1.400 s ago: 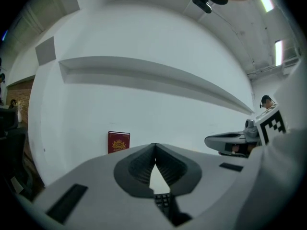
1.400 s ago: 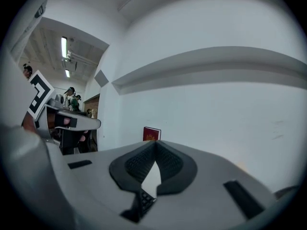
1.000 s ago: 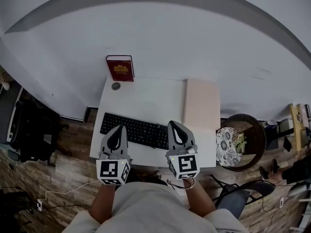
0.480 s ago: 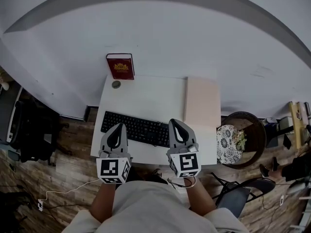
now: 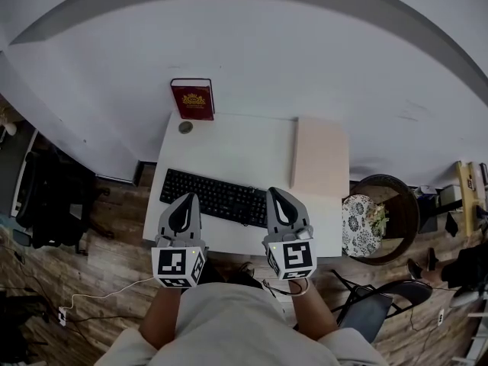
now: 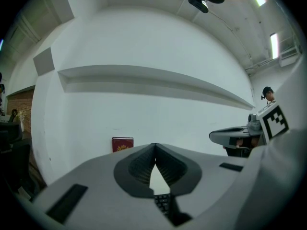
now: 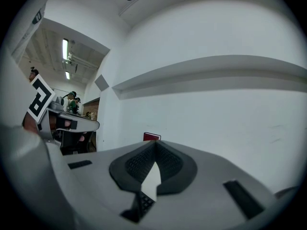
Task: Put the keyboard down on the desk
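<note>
Shows barely any shift since a second ago: finds the keyboard (image 5: 217,195) flat on the desk (image 5: 236,151), long axis running left to right just ahead of both tips, with left gripper (image 5: 187,198) and right gripper (image 5: 276,194) clenched on nothing above its near edge.

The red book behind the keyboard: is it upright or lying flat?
Upright: the red book stands on edge at the wall, its cover facing out.
</note>
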